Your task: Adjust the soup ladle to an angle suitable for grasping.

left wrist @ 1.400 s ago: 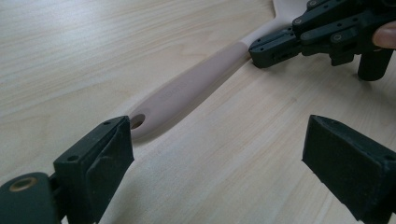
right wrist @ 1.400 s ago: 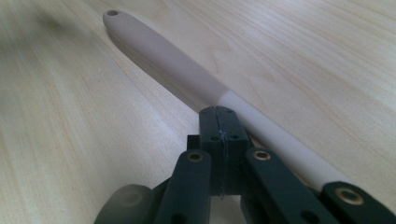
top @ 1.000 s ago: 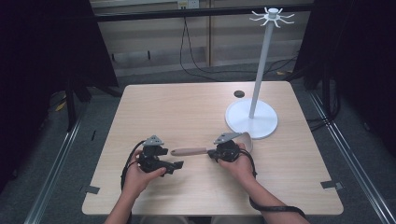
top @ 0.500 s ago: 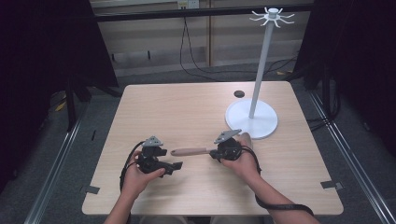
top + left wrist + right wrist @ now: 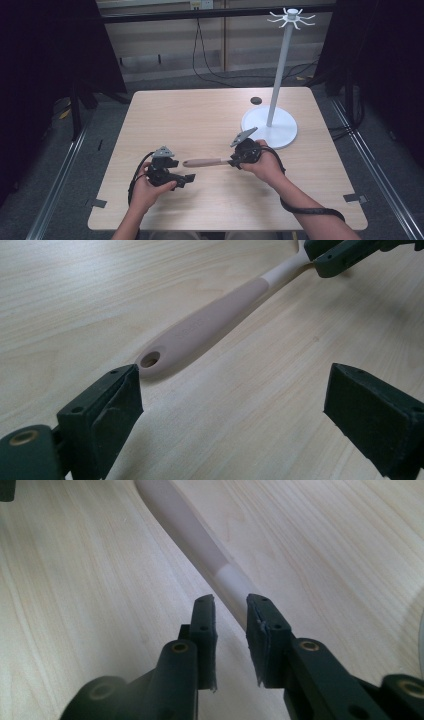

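Between the two grippers the spatula [image 5: 202, 162] is lying flat on the table [image 5: 200, 115], its long axis running from one to the other. Its holed handle end is sitting just beside the left gripper [image 5: 232, 390], whose jaws are standing wide and empty. The right gripper [image 5: 230, 607] has just been opening its jaws, which are now standing slightly apart over the pale neck without pressing it, so the left is looking nearer to a handle grab.

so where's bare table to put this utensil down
Free: the whole far-left table beyond the left gripper, and the near edge. Crowded: the far-right corner with the white stand and small dark disc, and around the utensil.
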The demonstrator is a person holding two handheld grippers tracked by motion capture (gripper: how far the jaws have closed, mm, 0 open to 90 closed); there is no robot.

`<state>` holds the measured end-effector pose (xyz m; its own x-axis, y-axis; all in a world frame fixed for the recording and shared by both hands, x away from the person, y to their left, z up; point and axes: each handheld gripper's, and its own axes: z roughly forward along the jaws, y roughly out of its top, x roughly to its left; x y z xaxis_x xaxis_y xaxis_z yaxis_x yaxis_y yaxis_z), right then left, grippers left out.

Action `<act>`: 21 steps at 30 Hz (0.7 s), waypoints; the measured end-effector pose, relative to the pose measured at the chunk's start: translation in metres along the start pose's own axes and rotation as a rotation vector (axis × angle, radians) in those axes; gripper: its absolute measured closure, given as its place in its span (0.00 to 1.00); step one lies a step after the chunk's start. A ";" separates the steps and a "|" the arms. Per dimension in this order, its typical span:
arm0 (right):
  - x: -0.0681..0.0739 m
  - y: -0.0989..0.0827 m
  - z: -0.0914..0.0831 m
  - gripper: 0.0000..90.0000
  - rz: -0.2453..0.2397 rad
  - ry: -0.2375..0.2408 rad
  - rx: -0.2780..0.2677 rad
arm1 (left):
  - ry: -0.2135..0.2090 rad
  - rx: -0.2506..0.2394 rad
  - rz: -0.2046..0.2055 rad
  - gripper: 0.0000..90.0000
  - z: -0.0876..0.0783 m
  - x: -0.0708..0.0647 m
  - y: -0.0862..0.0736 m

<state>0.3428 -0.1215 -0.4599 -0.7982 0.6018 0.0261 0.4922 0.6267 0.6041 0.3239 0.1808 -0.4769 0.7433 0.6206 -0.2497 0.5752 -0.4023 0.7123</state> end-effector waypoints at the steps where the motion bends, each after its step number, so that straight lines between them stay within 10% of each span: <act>1: -0.002 0.000 0.000 0.76 -0.010 0.002 0.004 | 0.001 0.001 0.000 0.09 0.000 0.000 0.000; 21: -0.009 0.019 0.020 0.55 -0.127 0.017 0.191 | -0.014 0.003 -0.011 0.09 0.000 0.004 -0.002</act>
<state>0.3663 -0.1052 -0.4647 -0.8628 0.5049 -0.0262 0.4432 0.7802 0.4414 0.3258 0.1839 -0.4789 0.7418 0.6153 -0.2666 0.5843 -0.3980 0.7073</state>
